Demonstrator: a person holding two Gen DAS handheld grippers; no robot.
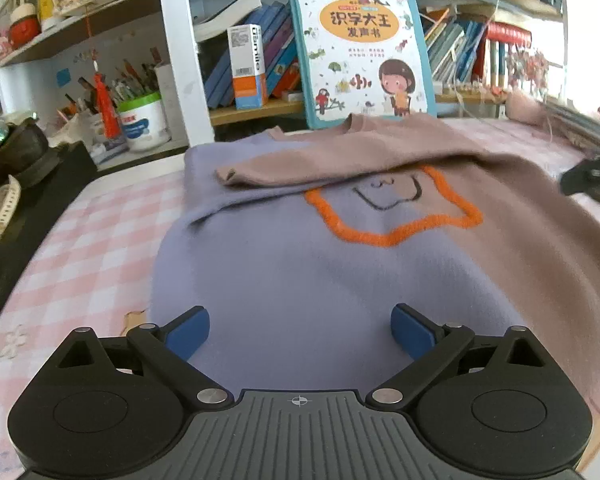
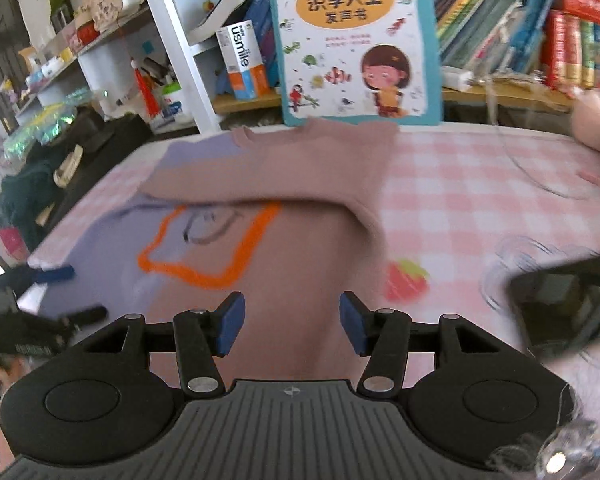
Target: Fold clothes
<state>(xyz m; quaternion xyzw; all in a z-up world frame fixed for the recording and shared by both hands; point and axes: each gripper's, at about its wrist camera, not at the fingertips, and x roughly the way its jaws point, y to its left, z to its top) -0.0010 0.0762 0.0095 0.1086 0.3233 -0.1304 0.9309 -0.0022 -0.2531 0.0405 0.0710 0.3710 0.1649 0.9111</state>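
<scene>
Soft purple-and-brown sweater (image 1: pixel 300 272) with an orange outline lies flat on the pink checked worktop (image 1: pixel 80 240). Left gripper (image 1: pixel 300 334) and right gripper (image 2: pixel 292 324) hover over its near edge, both spread wide and holding nothing. One brown sleeve (image 1: pixel 320 168) is folded across. Behind stands a blue-edged picture book (image 1: pixel 360 52).

Soft matt knit sweater (image 1: pixel 300 280) with fuzzy orange outline (image 1: pixel 396 232) lies on smooth checked tablecloth (image 1: pixel 80 248); glossy book (image 1: pixel 360 52) behind.
</scene>
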